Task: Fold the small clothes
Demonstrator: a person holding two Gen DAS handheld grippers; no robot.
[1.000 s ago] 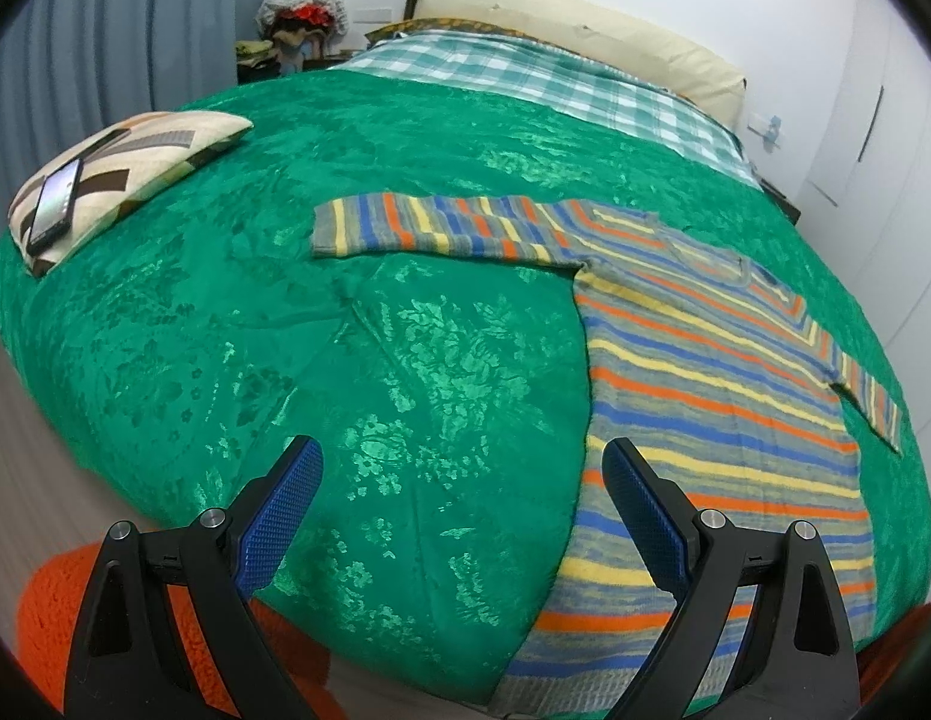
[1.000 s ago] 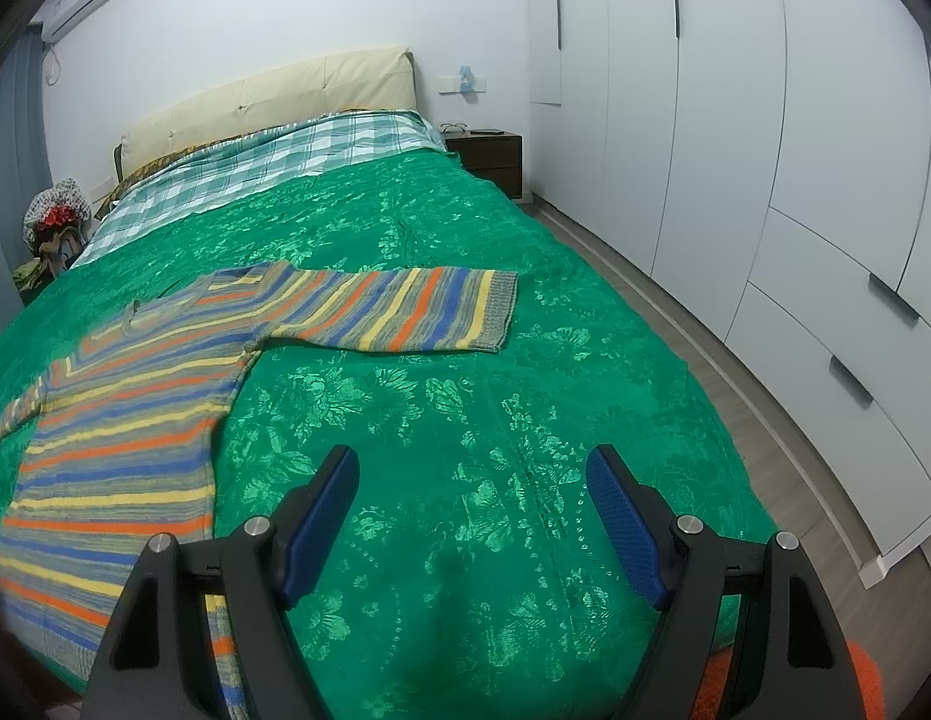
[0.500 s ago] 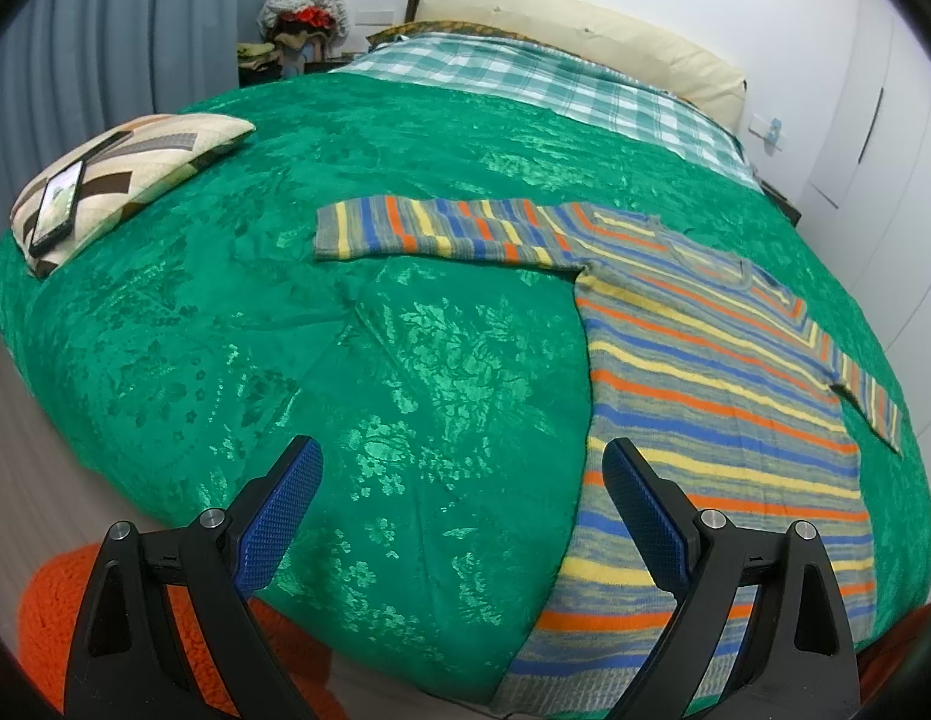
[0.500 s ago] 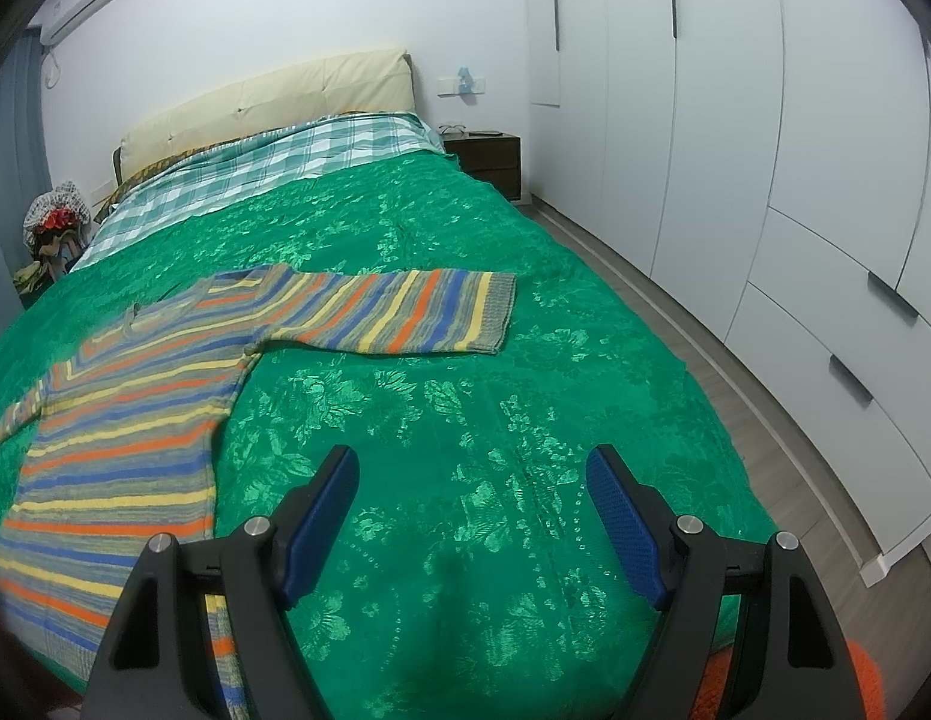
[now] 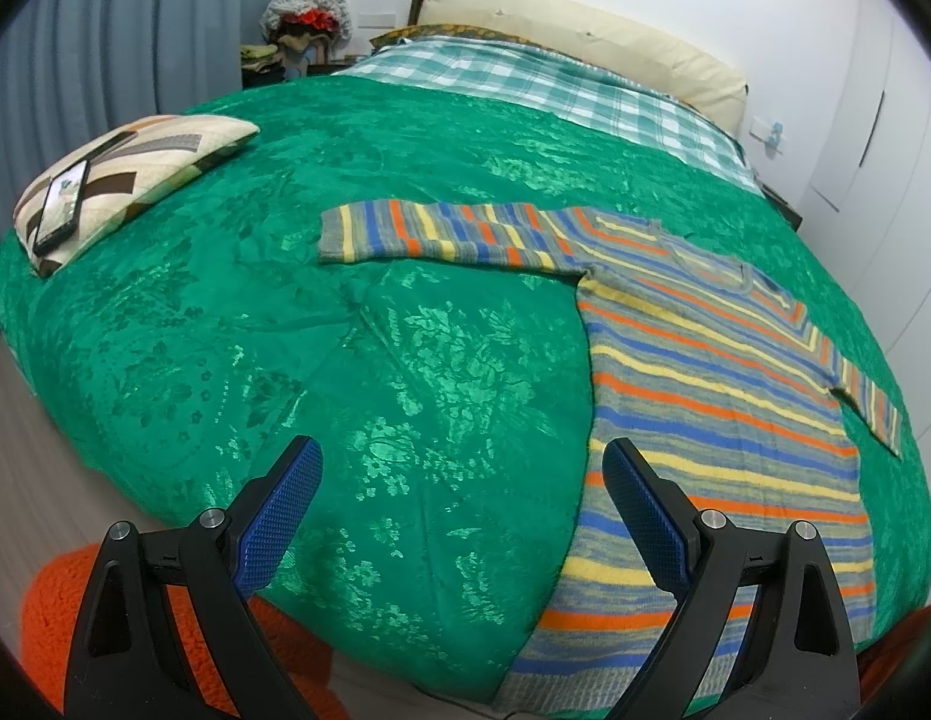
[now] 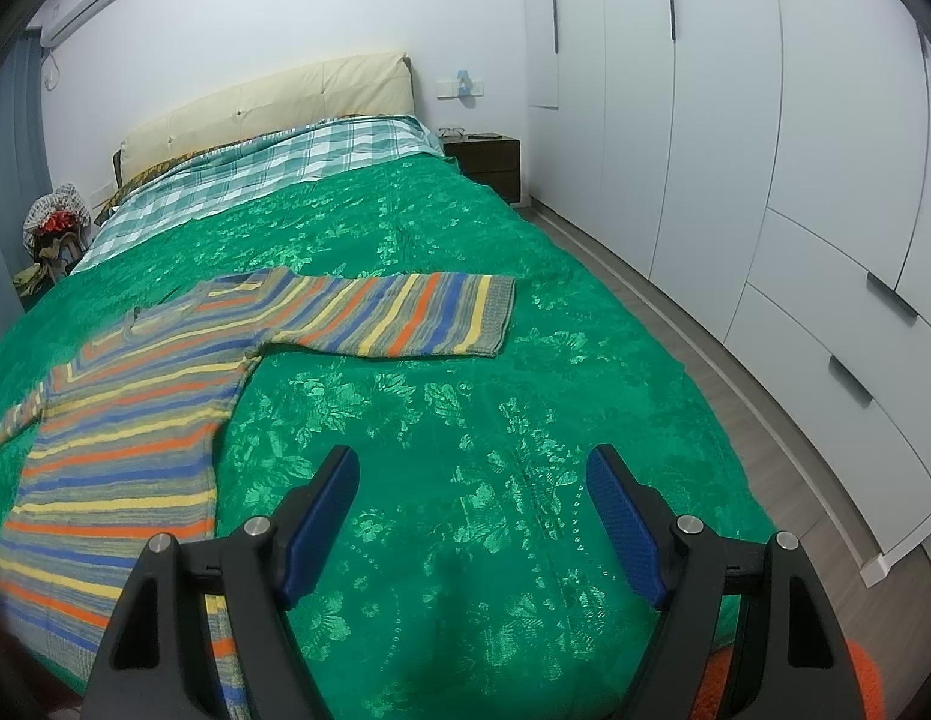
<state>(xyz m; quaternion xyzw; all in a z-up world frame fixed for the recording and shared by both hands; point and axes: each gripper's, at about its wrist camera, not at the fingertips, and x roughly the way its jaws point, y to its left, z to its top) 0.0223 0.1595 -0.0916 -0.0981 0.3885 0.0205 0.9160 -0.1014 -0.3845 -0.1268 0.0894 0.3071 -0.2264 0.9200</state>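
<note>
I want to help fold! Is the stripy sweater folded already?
Spread out. The striped knitted sweater lies flat on the green bedspread, both sleeves outstretched.

White wardrobe (image 6: 735, 138), grey curtain (image 5: 135, 42), seemingly wooden floor (image 6: 759, 414)

Even indoor light, sharp, fisheye-bent dark corners.

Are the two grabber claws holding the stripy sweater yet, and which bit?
No, nothing is held. The left gripper and right gripper both hang open above the green bedspread. The striped sweater lies flat, untouched.
</note>
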